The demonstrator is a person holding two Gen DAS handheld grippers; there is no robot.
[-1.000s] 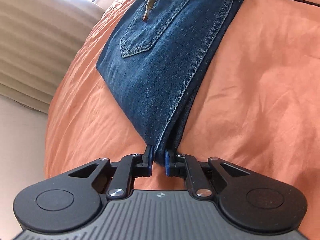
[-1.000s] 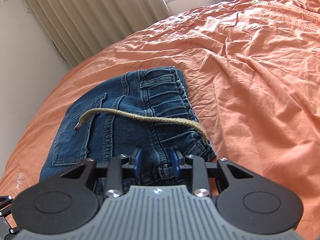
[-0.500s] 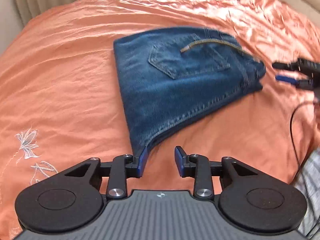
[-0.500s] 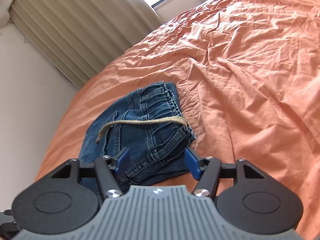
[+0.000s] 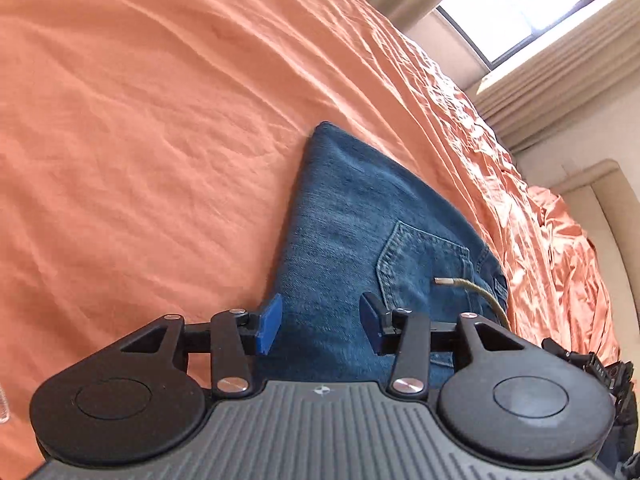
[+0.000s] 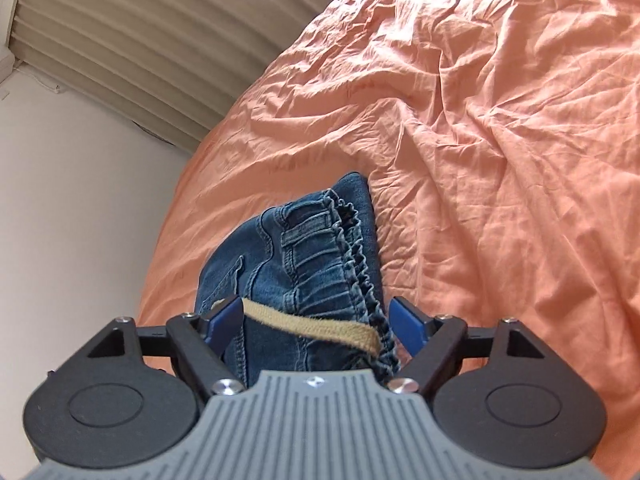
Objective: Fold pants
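The bed (image 5: 160, 120) is bare orange sheet on most of its surface, so a gripper could pass freely on every side of the folded jeans (image 5: 352, 220), the only thing lying on it. The sheet bunches into a rumpled heap (image 5: 568, 248) toward the bed's far corner by the headboard (image 5: 612, 216). Past the bed's edge a wall (image 6: 80, 200) and pleated curtain (image 6: 140, 40) close off that side, with a strip of sheet between the jeans and that edge.
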